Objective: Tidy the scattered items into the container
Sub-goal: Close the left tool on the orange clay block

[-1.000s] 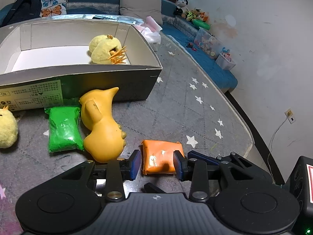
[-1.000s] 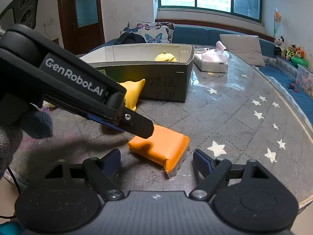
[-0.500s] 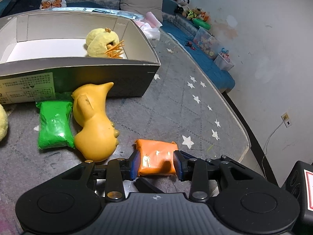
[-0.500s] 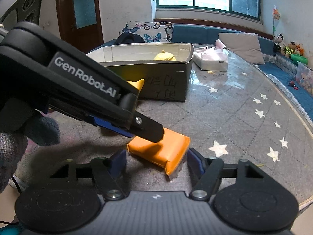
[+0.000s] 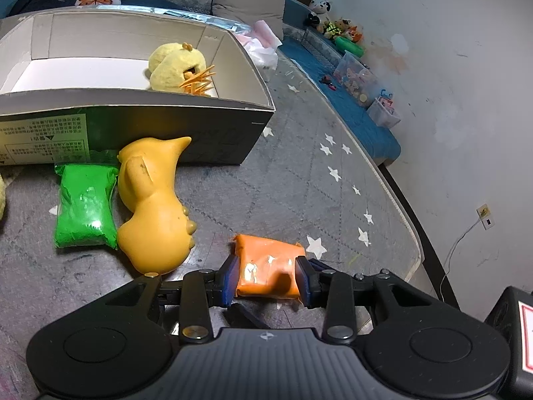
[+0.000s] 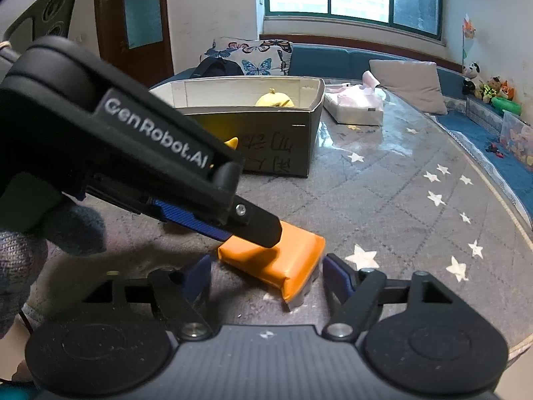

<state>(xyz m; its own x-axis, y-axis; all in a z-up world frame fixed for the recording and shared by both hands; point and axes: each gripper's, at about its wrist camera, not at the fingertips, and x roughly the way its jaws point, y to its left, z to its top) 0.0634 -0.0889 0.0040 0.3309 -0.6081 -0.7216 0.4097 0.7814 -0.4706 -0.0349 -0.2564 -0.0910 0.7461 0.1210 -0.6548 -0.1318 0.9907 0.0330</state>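
An orange soft packet (image 5: 266, 270) lies on the grey star-patterned table. My left gripper (image 5: 266, 281) is shut on the orange packet, its blue pads pressed on both sides. In the right wrist view the orange packet (image 6: 283, 263) lies between the open jaws of my right gripper (image 6: 266, 275), which do not touch it. The left gripper body (image 6: 133, 153) crosses that view from the left. The open cardboard box (image 5: 200, 123) stands behind and holds a yellow plush chick (image 5: 176, 66). A yellow rubber duck (image 5: 153, 206) and a green packet (image 5: 85, 206) lie before the box.
A white and pink tissue pack (image 6: 354, 106) lies right of the box (image 6: 283, 146). Another yellow plush is at the left edge (image 5: 2, 196). The table's rounded edge (image 5: 393, 206) runs along the right, with a blue sofa and toy bins beyond.
My left gripper's jaws have closed in from loosely around the orange packet until they grip it. My right gripper's jaws have narrowed a little around the packet's end.
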